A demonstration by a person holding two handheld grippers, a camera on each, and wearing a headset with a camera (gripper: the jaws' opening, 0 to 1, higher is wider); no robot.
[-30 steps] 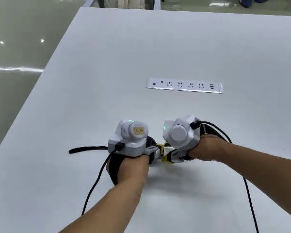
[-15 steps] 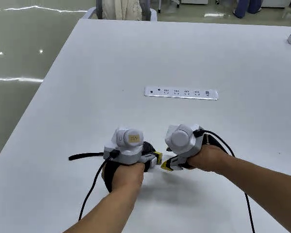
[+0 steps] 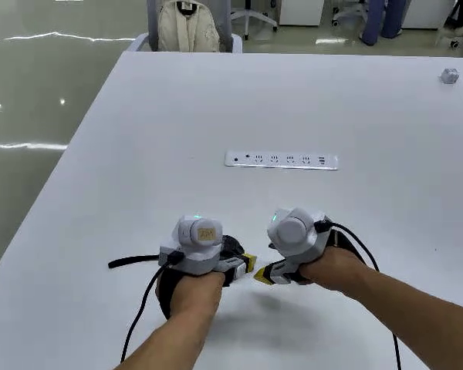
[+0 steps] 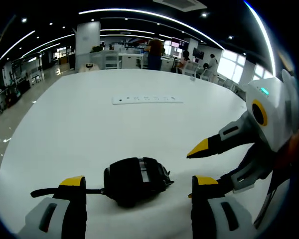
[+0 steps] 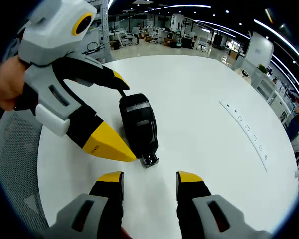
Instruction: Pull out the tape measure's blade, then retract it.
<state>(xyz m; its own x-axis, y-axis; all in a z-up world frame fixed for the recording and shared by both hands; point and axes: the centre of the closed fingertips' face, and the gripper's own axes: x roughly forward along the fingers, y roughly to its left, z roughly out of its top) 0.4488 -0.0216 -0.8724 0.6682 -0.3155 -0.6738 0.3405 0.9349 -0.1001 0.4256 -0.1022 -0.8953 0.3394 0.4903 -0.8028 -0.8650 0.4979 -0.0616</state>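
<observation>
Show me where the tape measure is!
In the left gripper view, the tape measure lies on the white table between the left gripper's open fingers.

Left gripper (image 4: pixel 138 180) and right gripper (image 5: pixel 149 176), white-grey moulded housings, round white caps, black jaws with yellow wedge tips, small yellow label (image 3: pixel 207 233) on left cap, thin black cables (image 3: pixel 143 308) from both.

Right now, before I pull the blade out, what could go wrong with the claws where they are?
The left claw stands open on either side of the tape measure, not clamped, so the case may slide across the smooth table when the blade is pulled. The blade's end hook is small, and the open right claw might miss it or slip off. The wrist strap trails by the left claw and could get pinched.
</observation>
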